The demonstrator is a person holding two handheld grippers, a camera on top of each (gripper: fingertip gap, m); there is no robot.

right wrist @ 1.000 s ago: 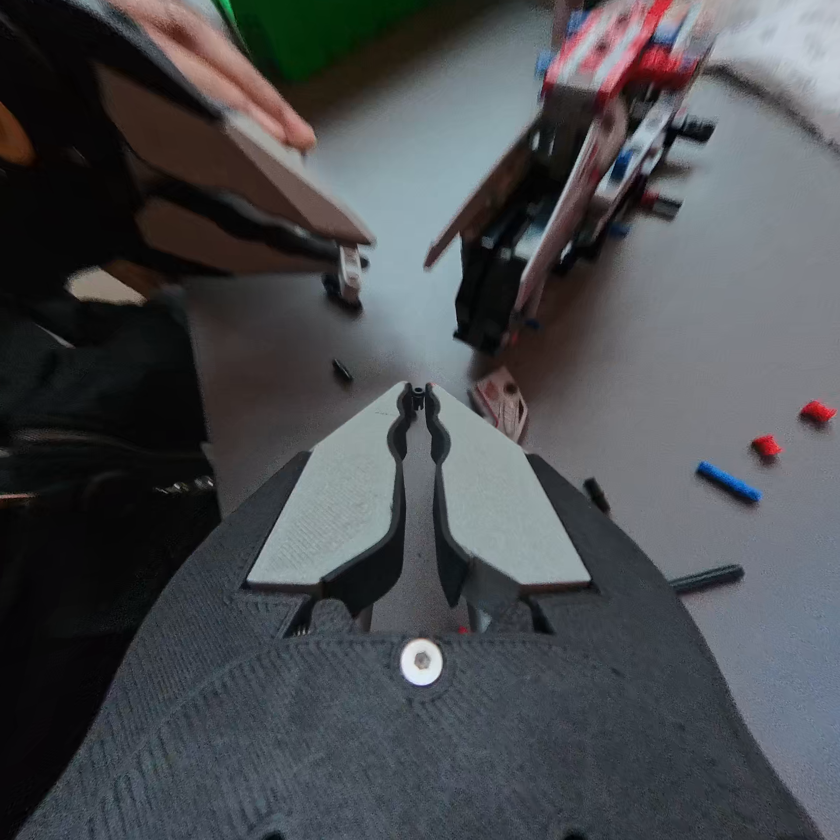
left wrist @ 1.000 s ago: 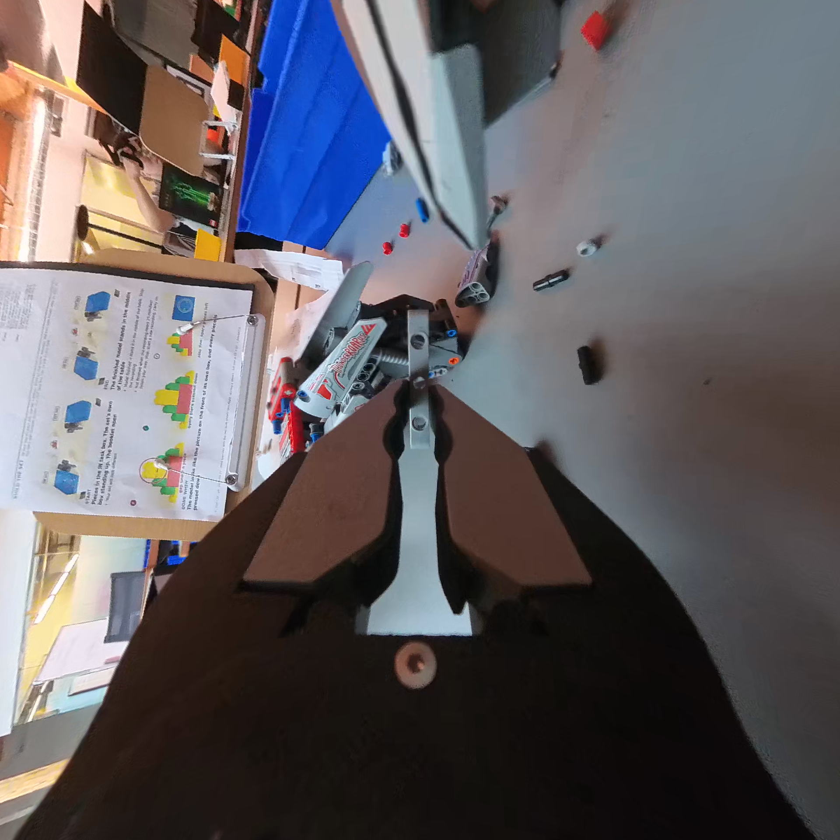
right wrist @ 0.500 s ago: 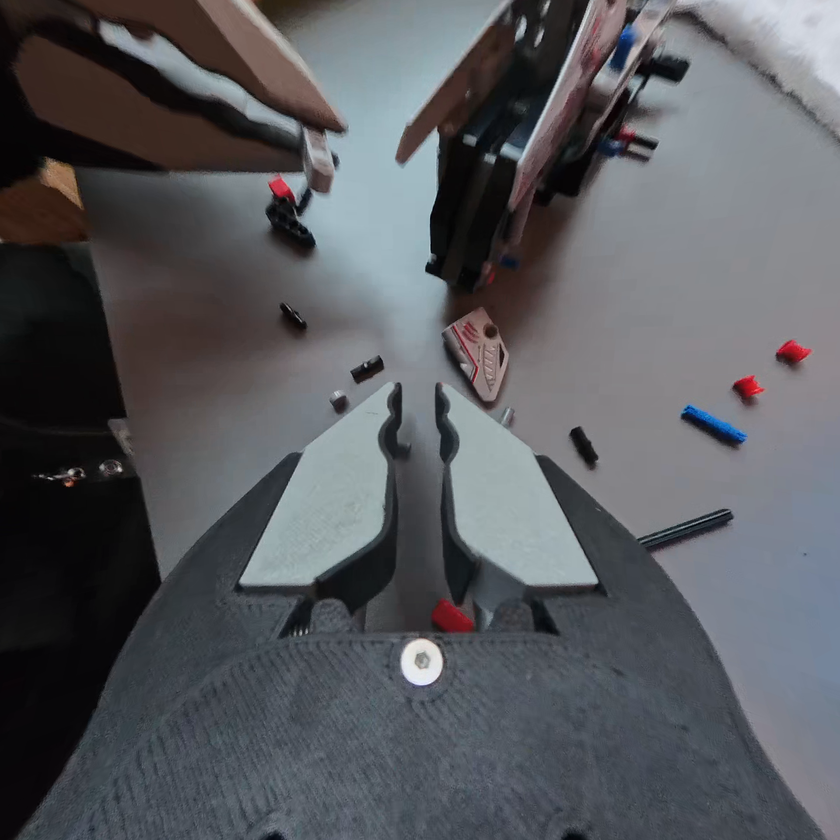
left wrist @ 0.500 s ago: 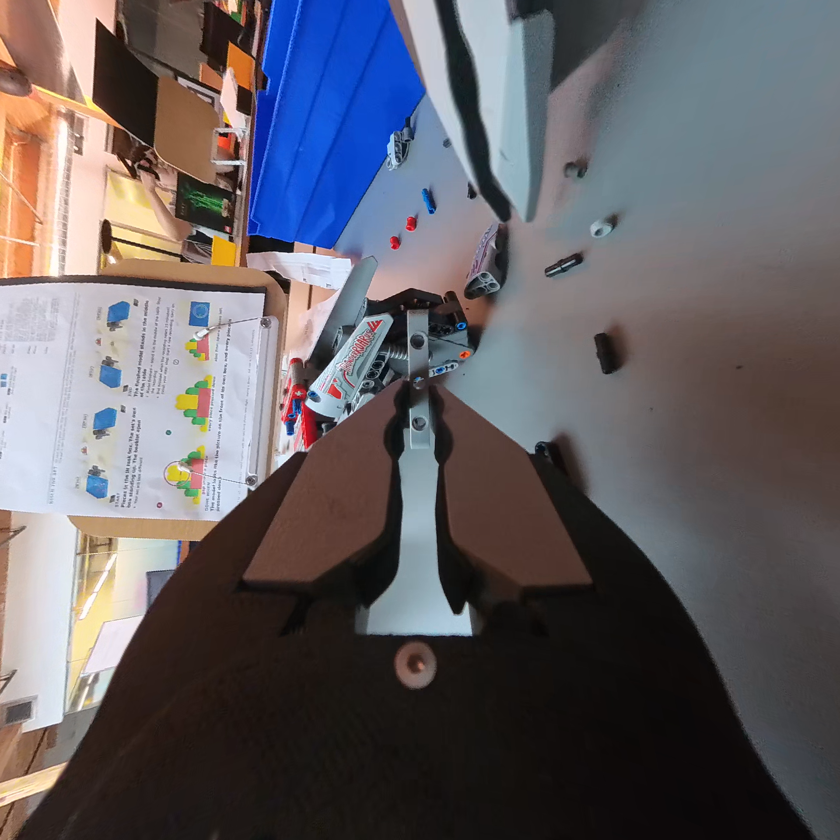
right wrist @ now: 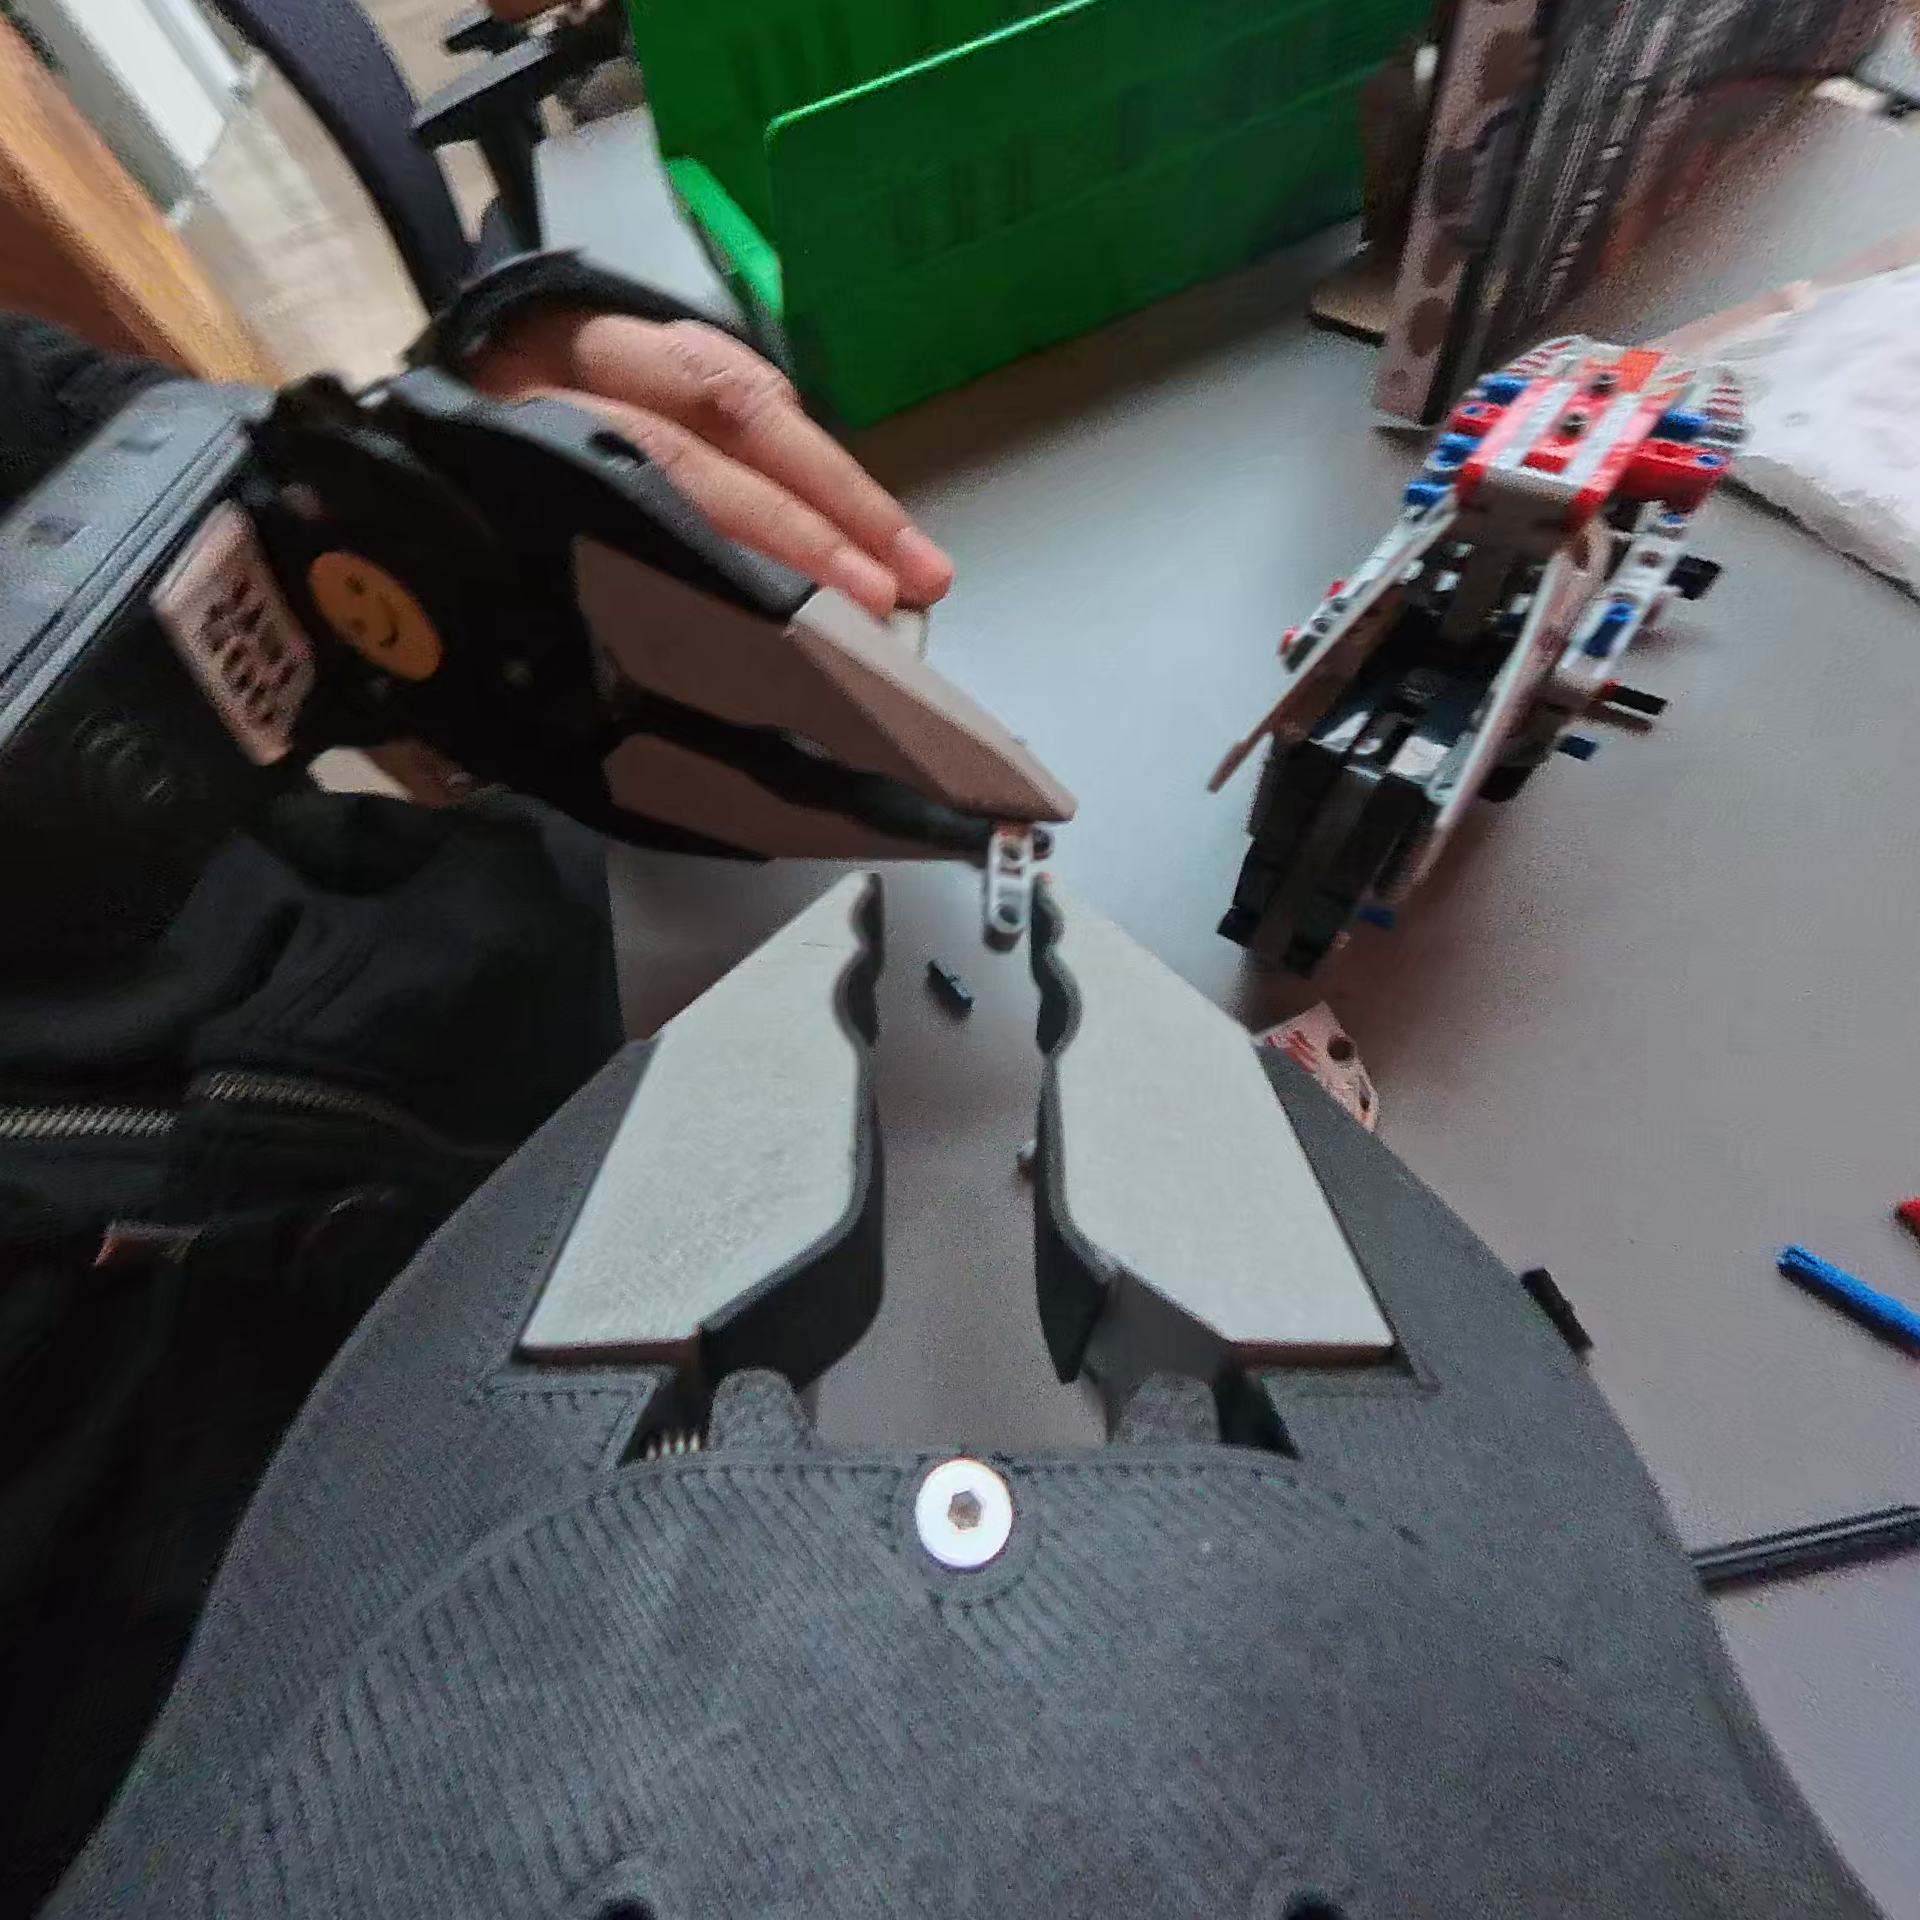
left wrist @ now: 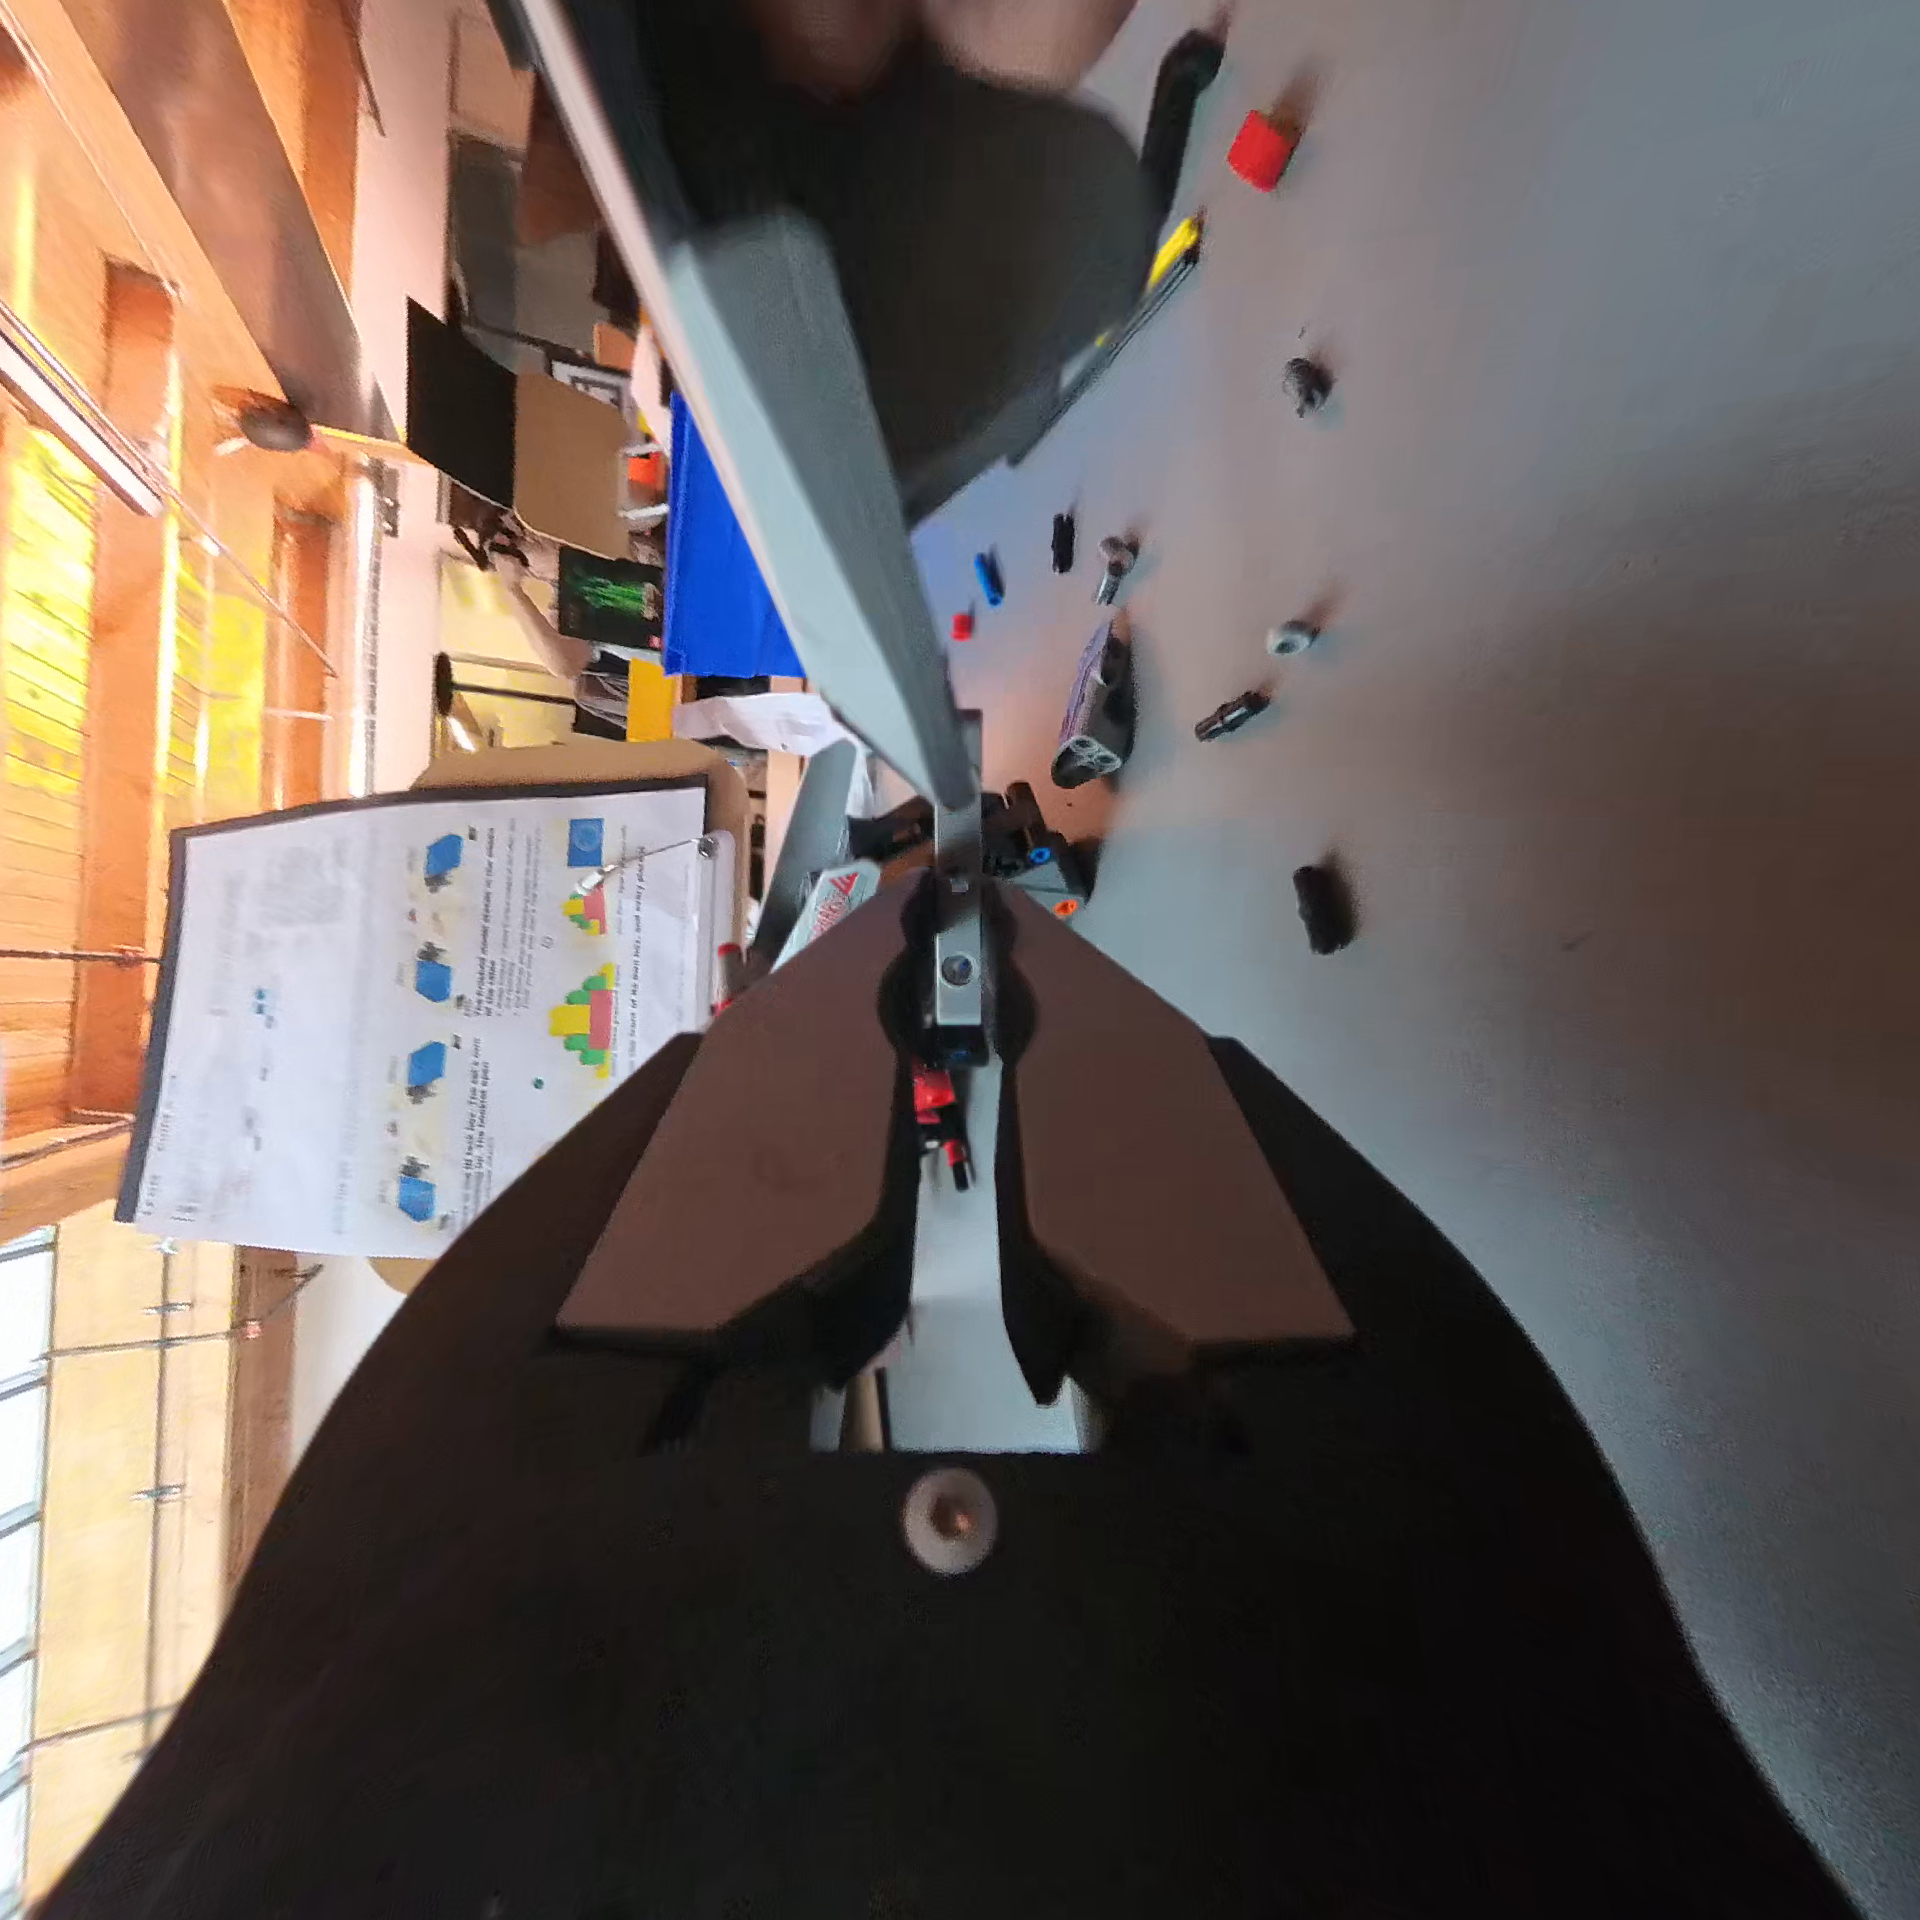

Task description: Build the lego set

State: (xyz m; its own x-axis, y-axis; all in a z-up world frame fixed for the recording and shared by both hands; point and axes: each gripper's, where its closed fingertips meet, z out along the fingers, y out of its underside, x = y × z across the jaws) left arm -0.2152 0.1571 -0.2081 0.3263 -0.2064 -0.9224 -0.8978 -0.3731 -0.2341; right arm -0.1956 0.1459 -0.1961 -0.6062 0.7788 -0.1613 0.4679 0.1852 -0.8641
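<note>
My left gripper (left wrist: 958,920) is shut on a short grey beam with holes (left wrist: 958,971), held above the table. The right wrist view shows the same gripper (right wrist: 1023,826) coming in from the left, with the pale beam (right wrist: 1010,881) hanging from its tips. My right gripper (right wrist: 956,904) is open and empty. The beam's lower end hangs just inside its right fingertip (right wrist: 1049,925), and neither pad presses on it. In the left wrist view, one grey finger (left wrist: 831,499) of the right gripper reaches down from the top to the beam's far end. The partly built red, white and black model (right wrist: 1507,644) stands beyond on the table.
Loose parts lie on the grey table (right wrist: 1558,1091): a black pin (right wrist: 949,985), a printed white panel (right wrist: 1320,1060), a blue axle (right wrist: 1849,1299), a black axle (right wrist: 1808,1548). A green crate (right wrist: 1039,187) stands behind. An instruction sheet (left wrist: 416,1018) stands at left. A hand (right wrist: 727,447) holds the left gripper. My two grippers' fingertips are within a few centimetres of each other.
My right gripper's jaws went from shut to wide open, and it rose from the table toward the left gripper's beam. The left gripper stayed shut on the beam.
</note>
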